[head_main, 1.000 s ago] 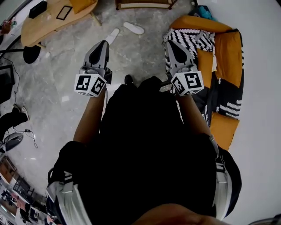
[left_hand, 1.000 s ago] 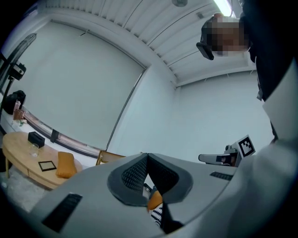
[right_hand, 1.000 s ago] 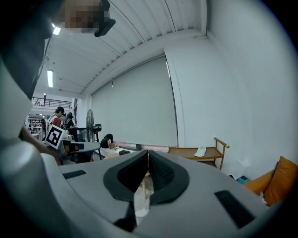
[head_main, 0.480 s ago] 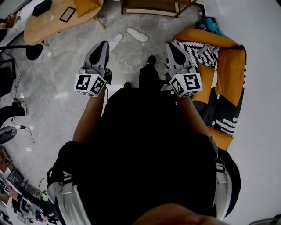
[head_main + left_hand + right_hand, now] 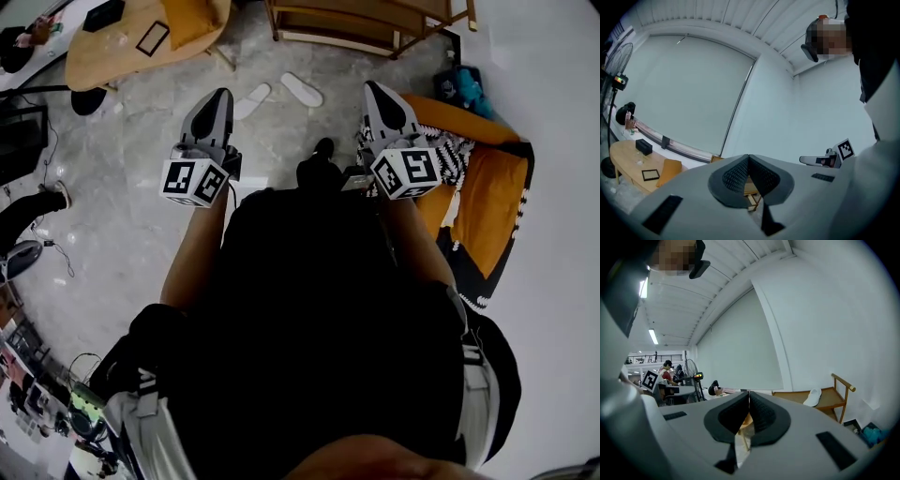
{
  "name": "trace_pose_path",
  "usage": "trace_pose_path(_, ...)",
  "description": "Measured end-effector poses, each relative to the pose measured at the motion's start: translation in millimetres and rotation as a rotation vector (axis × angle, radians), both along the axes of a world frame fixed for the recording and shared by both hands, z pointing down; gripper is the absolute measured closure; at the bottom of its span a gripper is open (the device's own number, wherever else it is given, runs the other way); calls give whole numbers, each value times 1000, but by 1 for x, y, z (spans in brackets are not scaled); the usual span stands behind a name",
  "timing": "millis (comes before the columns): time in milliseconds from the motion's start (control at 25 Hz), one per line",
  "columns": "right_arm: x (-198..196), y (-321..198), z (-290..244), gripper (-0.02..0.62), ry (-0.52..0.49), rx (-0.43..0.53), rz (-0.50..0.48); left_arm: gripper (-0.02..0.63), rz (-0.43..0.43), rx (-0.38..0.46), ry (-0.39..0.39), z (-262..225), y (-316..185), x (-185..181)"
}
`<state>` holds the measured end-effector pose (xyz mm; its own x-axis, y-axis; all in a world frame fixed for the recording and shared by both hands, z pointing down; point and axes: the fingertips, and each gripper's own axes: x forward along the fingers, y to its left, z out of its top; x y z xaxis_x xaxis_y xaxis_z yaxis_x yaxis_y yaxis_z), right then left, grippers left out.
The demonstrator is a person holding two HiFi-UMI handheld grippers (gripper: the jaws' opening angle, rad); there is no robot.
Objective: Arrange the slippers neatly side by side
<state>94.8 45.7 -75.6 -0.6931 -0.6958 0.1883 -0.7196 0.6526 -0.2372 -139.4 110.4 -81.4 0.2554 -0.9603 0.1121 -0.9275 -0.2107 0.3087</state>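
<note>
Two white slippers lie apart on the grey floor ahead of me, the left slipper [image 5: 250, 100] angled and the right slipper [image 5: 302, 89] slanting the other way. My left gripper [image 5: 221, 95] is held out level, shut and empty, its tip just left of the left slipper in the head view. My right gripper [image 5: 373, 88] is also shut and empty, off to the right of the pair. In the left gripper view the left gripper [image 5: 748, 157] has its jaws pressed together. The right gripper [image 5: 749, 393] shows the same in the right gripper view.
A low wooden rack [image 5: 366, 21] stands beyond the slippers; a white slipper-like thing [image 5: 814, 397] lies on the rack's shelf [image 5: 825, 401]. A round wooden table [image 5: 122, 42] is at the far left, an orange seat [image 5: 492, 187] with a patterned cloth at the right.
The slippers, rack and table have slid lower in the head view as I walk toward them. Both grippers stay shut and held out in front.
</note>
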Motion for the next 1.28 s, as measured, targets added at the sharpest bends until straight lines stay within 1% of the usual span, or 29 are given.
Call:
trace_pose_path(120,5,-33,10,563,-25,-25,-24,592,-37,-12,-25,0,-27,3)
trace_pose_path(360,9,-71,32,563,-63,-68,-50,592,-99,-22,-59,6,-65,3)
trace_pose_path(520,10,-82,50,563,-64,-101,-42,591,-88,-41,-78,16,-86,4)
trace_pose_path(680,10,-88,70,563,-50,-138,-7,592,-70,-53,-94,36,-106,1)
trace_pose_path(840,-6,-94,83,563,-23,-149,19,592,-88,-35,-126,52,-123,-22)
trace_pose_path(960,-22,-104,95,563,3,-158,61,592,-85,-45,-113,73,-134,-49)
trace_pose_path(1040,-34,-109,106,563,17,-181,113,592,-72,-51,-100,90,-138,-68)
trace_pose_path(1160,-51,-110,118,563,22,-199,194,592,-45,-88,-82,122,-137,-97)
trace_pose_path(1240,-61,-110,131,563,31,-220,220,591,-20,-118,-75,142,-136,-110)
trace_pose_path(1280,-67,-111,143,563,35,-246,221,592,-8,-130,-75,152,-135,-116)
